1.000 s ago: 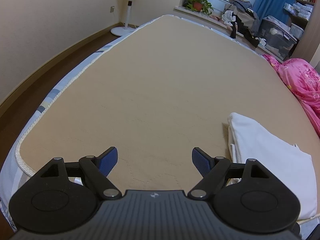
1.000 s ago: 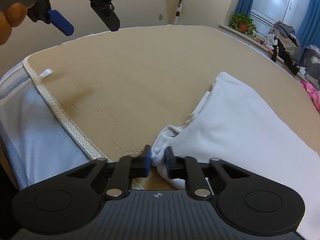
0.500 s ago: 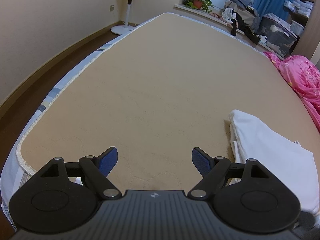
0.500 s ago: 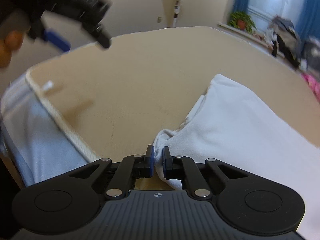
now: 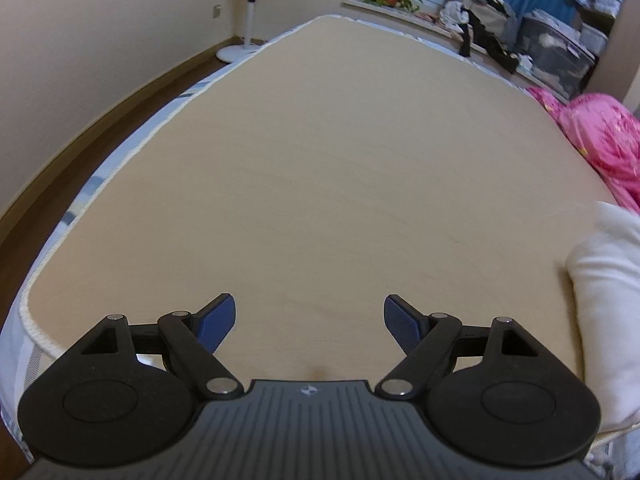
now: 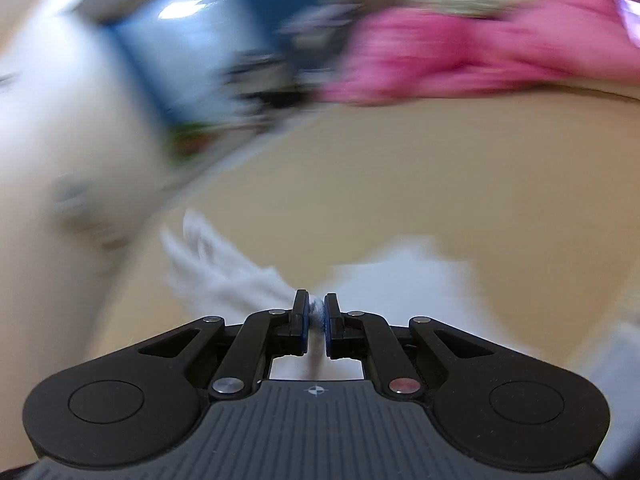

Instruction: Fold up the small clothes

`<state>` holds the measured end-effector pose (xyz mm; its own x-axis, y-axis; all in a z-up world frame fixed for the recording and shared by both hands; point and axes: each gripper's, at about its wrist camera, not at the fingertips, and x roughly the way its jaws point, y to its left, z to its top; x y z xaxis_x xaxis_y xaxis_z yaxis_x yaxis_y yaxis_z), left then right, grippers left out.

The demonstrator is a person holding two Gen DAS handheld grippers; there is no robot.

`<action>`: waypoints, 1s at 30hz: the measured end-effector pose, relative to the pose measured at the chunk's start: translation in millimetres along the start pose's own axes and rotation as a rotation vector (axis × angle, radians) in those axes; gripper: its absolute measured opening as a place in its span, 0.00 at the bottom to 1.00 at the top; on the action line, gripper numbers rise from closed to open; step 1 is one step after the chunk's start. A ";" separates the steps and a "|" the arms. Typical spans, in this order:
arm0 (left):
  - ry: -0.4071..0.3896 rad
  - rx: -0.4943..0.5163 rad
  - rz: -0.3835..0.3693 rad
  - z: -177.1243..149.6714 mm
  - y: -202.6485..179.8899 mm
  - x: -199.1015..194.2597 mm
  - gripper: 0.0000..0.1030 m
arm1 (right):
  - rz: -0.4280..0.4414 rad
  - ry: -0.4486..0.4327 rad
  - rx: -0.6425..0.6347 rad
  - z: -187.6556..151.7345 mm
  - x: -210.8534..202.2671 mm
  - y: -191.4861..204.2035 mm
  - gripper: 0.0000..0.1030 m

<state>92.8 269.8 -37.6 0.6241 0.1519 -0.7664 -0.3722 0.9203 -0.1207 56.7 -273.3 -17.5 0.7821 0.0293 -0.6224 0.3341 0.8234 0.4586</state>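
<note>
Slippage is the risk: right tool (image 6: 316, 322) pinches only a thin bunch of the white garment (image 6: 404, 276) above the bed (image 5: 320, 184), left tool (image 5: 308, 320) wide and idle, so a swing could free it

Garment (image 5: 604, 320) on mat's (image 5: 320, 168) right edge

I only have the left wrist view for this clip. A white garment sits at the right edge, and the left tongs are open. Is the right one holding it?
Observer: Yes. The right tongs are shut on a pinch of the white garment.
Operator: Is the cloth flat there?
Observer: No, it is bunched, trailing from the jaws.
Operator: Is that view sharp?
Observer: No. Its background is heavily blurred, including the pink bedding.
</note>
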 end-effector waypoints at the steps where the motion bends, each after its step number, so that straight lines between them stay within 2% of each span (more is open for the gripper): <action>1: 0.004 0.012 0.001 -0.1 -8.0 2.3 0.83 | -0.074 0.049 0.027 -2.7 10.2 -21.3 0.07; 3: 0.014 0.037 0.004 -1.6 -22.8 7.3 0.83 | -0.179 0.105 0.132 -9.4 24.9 -63.4 0.09; 4: 0.017 0.051 0.005 -2.8 -30.6 9.4 0.83 | -0.182 0.114 0.176 -9.1 27.0 -73.2 0.12; 6: 0.014 0.096 0.001 -6.1 -48.8 12.1 0.83 | -0.115 0.094 0.186 -4.5 26.2 -80.4 0.13; 9: -0.029 0.206 -0.027 -15.8 -84.1 8.5 0.83 | -0.035 0.103 0.157 -1.2 32.5 -86.8 0.38; 11: -0.051 0.277 -0.097 -25.2 -114.3 2.6 0.83 | 0.007 0.149 0.156 0.0 43.7 -94.9 0.39; 12: -0.057 0.305 -0.138 -29.9 -129.7 -0.4 0.83 | 0.019 0.160 0.151 0.9 46.0 -98.3 0.32; 13: -0.065 0.332 -0.182 -35.5 -147.9 -4.2 0.82 | 0.031 0.161 0.134 2.6 47.2 -100.1 0.06; 14: -0.078 0.358 -0.234 -42.1 -170.2 -9.4 0.81 | 0.033 0.151 0.105 4.6 46.3 -99.1 0.04; 15: -0.086 0.378 -0.278 -48.3 -188.7 -13.3 0.79 | 0.033 0.134 0.071 6.1 43.1 -97.6 0.04; 16: -0.094 0.402 -0.335 -55.8 -211.2 -17.7 0.72 | 0.035 0.129 0.047 5.5 40.8 -95.6 0.04; 17: -0.097 0.424 -0.384 -63.5 -232.6 -20.3 0.67 | 0.036 0.137 0.027 4.4 38.7 -92.7 0.04; 19: -0.096 0.468 -0.472 -81.7 -274.8 -22.7 0.50 | 0.022 0.167 -0.006 1.5 37.4 -91.0 0.04; 20: -0.091 0.490 -0.511 -91.3 -292.8 -21.9 0.46 | 0.007 0.188 -0.023 0.7 36.8 -92.0 0.05; 21: -0.084 0.521 -0.545 -102.9 -311.2 -18.5 0.39 | -0.025 0.211 -0.042 1.0 37.2 -93.0 0.09; 22: -0.081 0.558 -0.565 -115.9 -323.5 -12.6 0.36 | -0.062 0.218 -0.063 2.4 35.9 -93.7 0.19; 23: -0.084 0.606 -0.579 -129.1 -333.9 -5.7 0.36 | -0.081 0.204 -0.073 4.6 32.1 -93.5 0.25; 24: -0.083 0.667 -0.578 -143.8 -341.1 6.7 0.36 | -0.085 0.182 -0.075 10.8 27.5 -92.0 0.26; 25: -0.043 0.707 -0.545 -155.9 -346.5 23.8 0.34 | -0.057 0.151 -0.077 19.9 21.4 -88.0 0.26; 26: 0.028 0.733 -0.490 -165.1 -347.8 44.2 0.33 | -0.010 0.118 -0.089 29.8 16.2 -82.9 0.26; 27: 0.052 0.742 -0.468 -171.5 -344.5 54.3 0.33 | 0.041 0.088 -0.113 40.8 13.5 -75.7 0.26; 28: 0.024 0.737 -0.491 -173.6 -339.6 50.4 0.33 | 0.092 0.065 -0.151 53.2 13.5 -66.8 0.26; 29: 0.030 0.733 -0.498 -172.4 -338.2 47.5 0.33 | 0.139 0.053 -0.186 66.1 17.5 -58.8 0.27; 30: 0.048 0.725 -0.491 -171.2 -338.2 45.8 0.33 | 0.176 0.055 -0.207 78.6 26.4 -52.7 0.33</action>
<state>129.7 -96.3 -140.0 0.5633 -0.3221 -0.7609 0.4697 0.8825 -0.0259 101.1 -360.4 -8.3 0.7871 0.2080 -0.5807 0.0770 0.9010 0.4270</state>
